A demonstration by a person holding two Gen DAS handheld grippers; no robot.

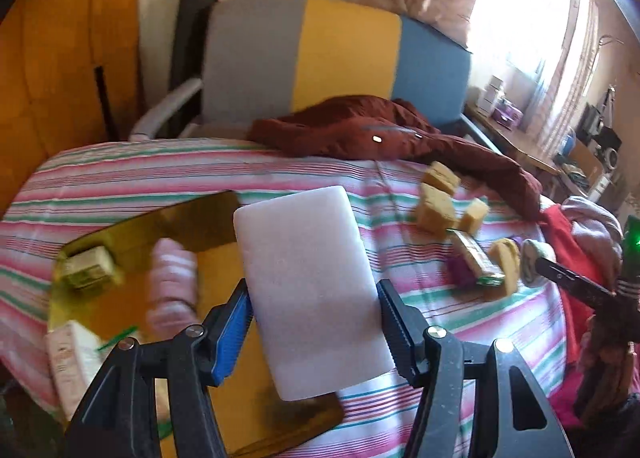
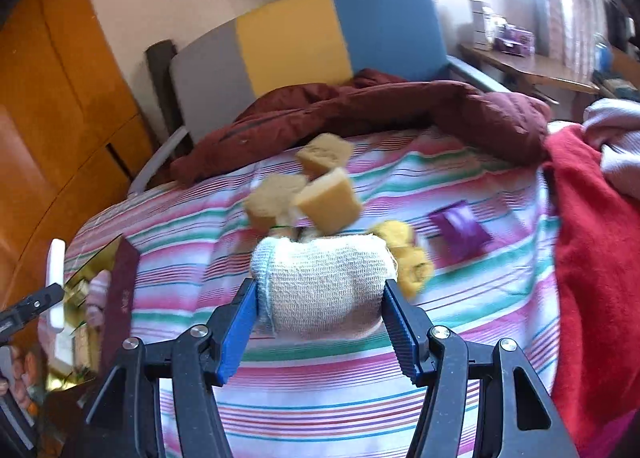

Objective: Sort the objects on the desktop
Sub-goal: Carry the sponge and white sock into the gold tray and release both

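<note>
My left gripper [image 1: 314,298] is shut on a white foam block [image 1: 308,282], held above a gold tray [image 1: 192,218] on the striped cloth. The tray holds a small greenish box [image 1: 86,268], a pink-striped roll [image 1: 174,290] and a white carton [image 1: 70,358]. My right gripper [image 2: 320,298] is shut on a cream rolled cloth [image 2: 324,282], lifted over the striped cloth. Beyond it lie tan sponge pieces [image 2: 304,194], a yellow lump [image 2: 404,250] and a purple packet [image 2: 460,230]. The left wrist view shows the right gripper [image 1: 532,264] at the right, past the sponges [image 1: 444,198].
A maroon jacket [image 2: 380,110] lies along the far side of the striped cloth [image 2: 360,378]. Red cloth [image 2: 592,258] and pink cloth [image 2: 616,138] are piled at the right. A grey, yellow and blue chair back [image 1: 312,58] stands behind. A wooden wall [image 1: 60,78] is at the left.
</note>
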